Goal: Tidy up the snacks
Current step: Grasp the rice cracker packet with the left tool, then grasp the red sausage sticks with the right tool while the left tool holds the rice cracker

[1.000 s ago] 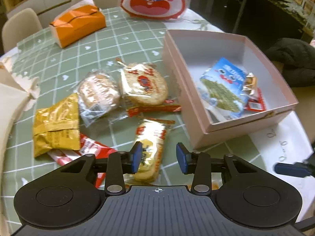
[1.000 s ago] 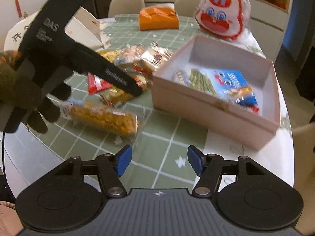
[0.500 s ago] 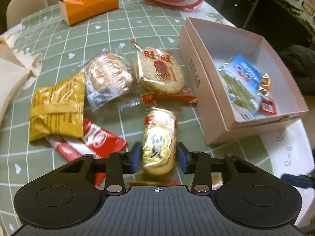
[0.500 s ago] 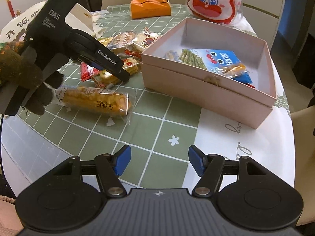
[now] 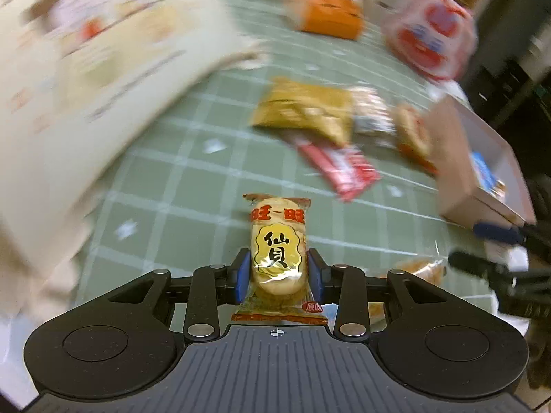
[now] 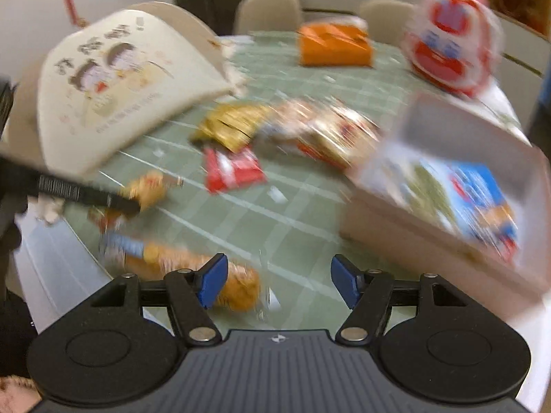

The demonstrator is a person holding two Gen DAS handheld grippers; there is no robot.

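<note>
My left gripper (image 5: 279,272) is shut on a yellow rice cracker packet (image 5: 279,254), which hangs above the green checked tablecloth, well left of the pink box (image 5: 461,172). The right wrist view shows that packet (image 6: 148,189) at the tip of the left gripper's black finger, near the table's left edge. My right gripper (image 6: 279,282) has its jaws opening, with only tablecloth in the gap. Its left finger hangs over a long orange snack packet (image 6: 193,268) lying on the table. The pink box (image 6: 430,241) at the right holds a blue packet (image 6: 482,192) and other snacks.
Loose snacks lie mid-table: a yellow packet (image 6: 230,125), a red packet (image 6: 230,168) and clear-wrapped crackers (image 6: 327,130). A cream printed box lid (image 6: 120,82) leans at the left. An orange tissue box (image 6: 334,48) and a rabbit-face bag (image 6: 447,44) stand at the back.
My left gripper shut on the rice cracker packet, lifted it and swung it left, away from the pink box. My right gripper's jaws widened and it moved over the long orange packet.
</note>
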